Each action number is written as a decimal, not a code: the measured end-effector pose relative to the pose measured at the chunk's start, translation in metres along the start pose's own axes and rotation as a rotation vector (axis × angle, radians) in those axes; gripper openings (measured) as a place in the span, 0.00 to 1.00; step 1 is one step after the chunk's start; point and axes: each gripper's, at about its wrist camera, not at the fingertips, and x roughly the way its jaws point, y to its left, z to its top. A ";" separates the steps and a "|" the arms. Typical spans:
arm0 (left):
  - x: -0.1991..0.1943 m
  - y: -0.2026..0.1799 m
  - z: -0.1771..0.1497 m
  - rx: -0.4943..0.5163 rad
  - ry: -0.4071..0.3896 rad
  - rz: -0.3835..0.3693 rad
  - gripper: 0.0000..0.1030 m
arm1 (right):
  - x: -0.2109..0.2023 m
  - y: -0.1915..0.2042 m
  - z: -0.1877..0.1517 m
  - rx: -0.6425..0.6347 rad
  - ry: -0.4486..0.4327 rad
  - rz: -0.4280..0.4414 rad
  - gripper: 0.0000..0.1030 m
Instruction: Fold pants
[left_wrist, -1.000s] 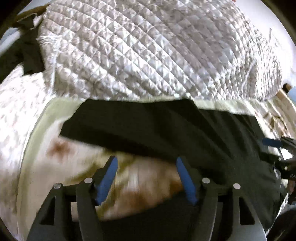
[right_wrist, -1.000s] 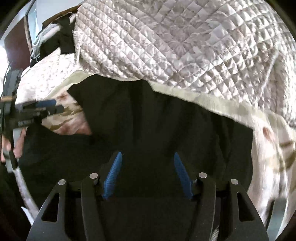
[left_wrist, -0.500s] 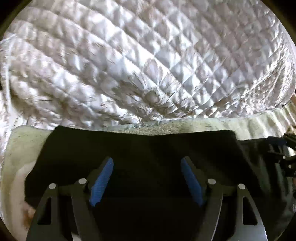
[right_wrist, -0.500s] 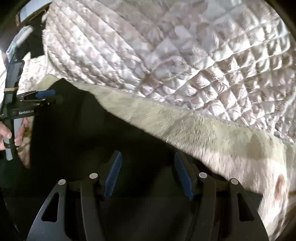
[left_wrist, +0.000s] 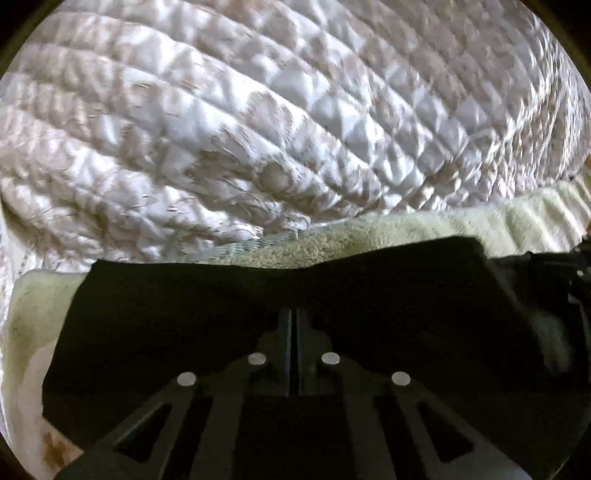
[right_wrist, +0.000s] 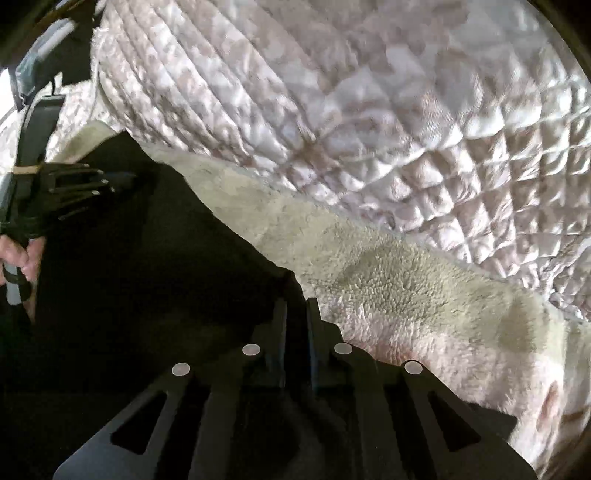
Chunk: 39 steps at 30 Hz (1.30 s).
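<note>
Black pants (left_wrist: 177, 317) lie flat on a cream fleece blanket (left_wrist: 388, 232), their far edge close to a quilt. In the left wrist view my left gripper (left_wrist: 291, 317) is shut, its fingers pressed together on the pants' dark cloth just behind that far edge. In the right wrist view the pants (right_wrist: 166, 280) fill the lower left. My right gripper (right_wrist: 295, 306) is at their far right corner, its jaws closing to a narrow slit with dark cloth pinched in it. The left gripper (right_wrist: 96, 181) also shows there at the left edge, down on the pants.
A bulky quilted white and pink cover (left_wrist: 295, 122) is heaped right behind the pants and fills the upper part of both views (right_wrist: 369, 110). The fleece blanket (right_wrist: 406, 295) runs on to the right. A person's hand (right_wrist: 18, 254) holds the left gripper's handle.
Both grippers moved forward over the pants toward the quilt, then their jaws went from wide open to closed on the dark cloth at the pants' far edge.
</note>
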 end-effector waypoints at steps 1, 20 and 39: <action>-0.011 0.002 -0.001 -0.012 -0.016 -0.003 0.02 | -0.013 0.003 -0.001 0.003 -0.020 0.006 0.08; -0.204 0.007 -0.194 -0.244 -0.044 -0.122 0.03 | -0.148 0.120 -0.204 0.245 0.002 0.131 0.08; -0.191 -0.002 -0.172 -0.182 -0.047 -0.036 0.54 | -0.179 0.098 -0.270 0.703 -0.090 0.189 0.42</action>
